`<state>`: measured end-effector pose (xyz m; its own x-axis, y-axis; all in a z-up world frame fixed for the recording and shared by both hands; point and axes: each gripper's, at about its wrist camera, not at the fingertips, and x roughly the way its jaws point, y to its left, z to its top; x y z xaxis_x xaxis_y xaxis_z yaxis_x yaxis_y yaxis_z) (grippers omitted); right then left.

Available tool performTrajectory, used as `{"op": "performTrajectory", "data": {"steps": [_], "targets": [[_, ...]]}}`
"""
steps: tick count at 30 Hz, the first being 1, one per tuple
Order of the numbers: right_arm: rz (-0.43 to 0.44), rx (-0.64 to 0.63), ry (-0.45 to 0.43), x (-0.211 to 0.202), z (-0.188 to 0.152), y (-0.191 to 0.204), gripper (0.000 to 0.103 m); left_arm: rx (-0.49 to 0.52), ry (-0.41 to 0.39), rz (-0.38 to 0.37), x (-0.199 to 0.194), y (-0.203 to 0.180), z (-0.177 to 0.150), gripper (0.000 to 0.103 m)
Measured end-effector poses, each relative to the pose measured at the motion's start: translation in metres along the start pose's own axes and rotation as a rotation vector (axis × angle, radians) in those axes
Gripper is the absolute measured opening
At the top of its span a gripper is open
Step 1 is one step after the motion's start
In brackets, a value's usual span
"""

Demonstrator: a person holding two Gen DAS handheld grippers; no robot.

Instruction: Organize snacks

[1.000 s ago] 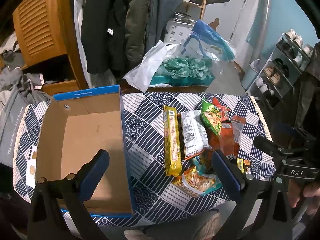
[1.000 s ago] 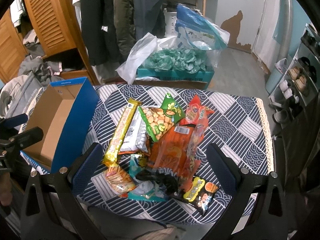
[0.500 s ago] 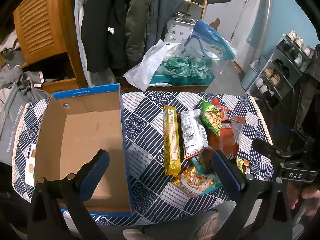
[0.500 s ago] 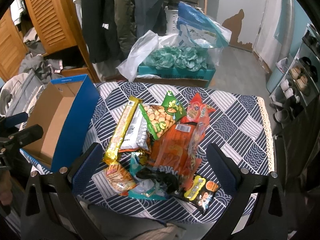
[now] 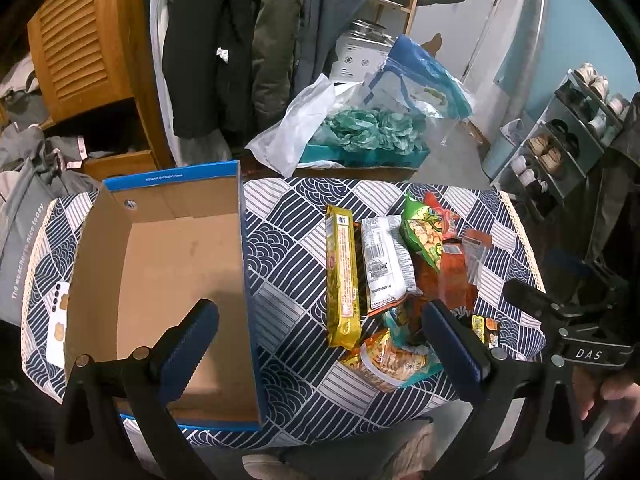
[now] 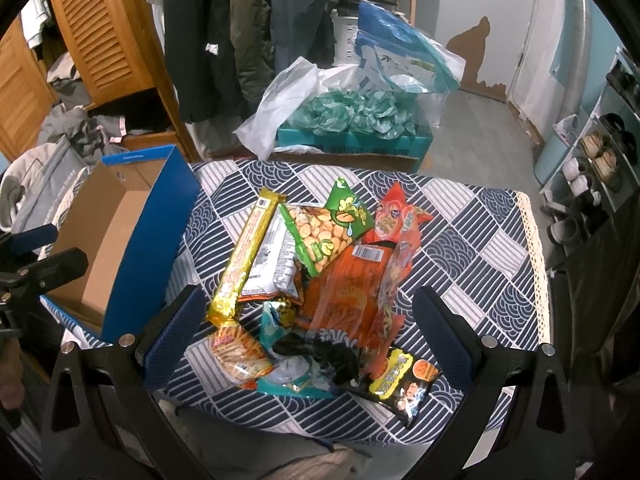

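- Tablecloth [image 6: 460,240]: navy and white blocks of wave arcs and stripes, cream lace edge on the right.
- Box [image 5: 180,280], left: plain brown inside, bright blue outside.
- Long wrapper [image 6: 244,256]: gold-yellow with orange print.
- Packet [image 6: 276,260] beside it: white with black print.
- Peanut bag [image 6: 324,232]: green and yellow.
- Big pouch [image 6: 344,292]: orange.
- Near-right packet [image 6: 404,380]: black with yellow.
- Gripper pads [image 6: 172,336]: dark blue.

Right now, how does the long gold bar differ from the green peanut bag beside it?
The gold bar is long, narrow and lies flat at the pile's left edge; the green peanut bag is wider, shorter and has a clear window showing nuts. The bar rests mostly on the tablecloth; the bag overlaps other packets. Both lie outside the box.
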<state>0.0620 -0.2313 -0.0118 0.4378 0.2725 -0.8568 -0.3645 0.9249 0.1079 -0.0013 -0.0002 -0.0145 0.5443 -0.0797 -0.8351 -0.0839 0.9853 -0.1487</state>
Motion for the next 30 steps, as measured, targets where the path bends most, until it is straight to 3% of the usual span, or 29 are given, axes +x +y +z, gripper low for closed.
{"op": "performTrajectory", "data": {"steps": [19, 30], "targets": [[-0.006, 0.0, 0.004, 0.003, 0.0, -0.003, 0.101, -0.025, 0.02, 0.001, 0.006, 0.005, 0.003, 0.103], [-0.038, 0.026, 0.02, 0.007, 0.004, -0.028, 0.101, -0.021, 0.081, 0.02, 0.037, -0.004, 0.014, 0.103]]}}
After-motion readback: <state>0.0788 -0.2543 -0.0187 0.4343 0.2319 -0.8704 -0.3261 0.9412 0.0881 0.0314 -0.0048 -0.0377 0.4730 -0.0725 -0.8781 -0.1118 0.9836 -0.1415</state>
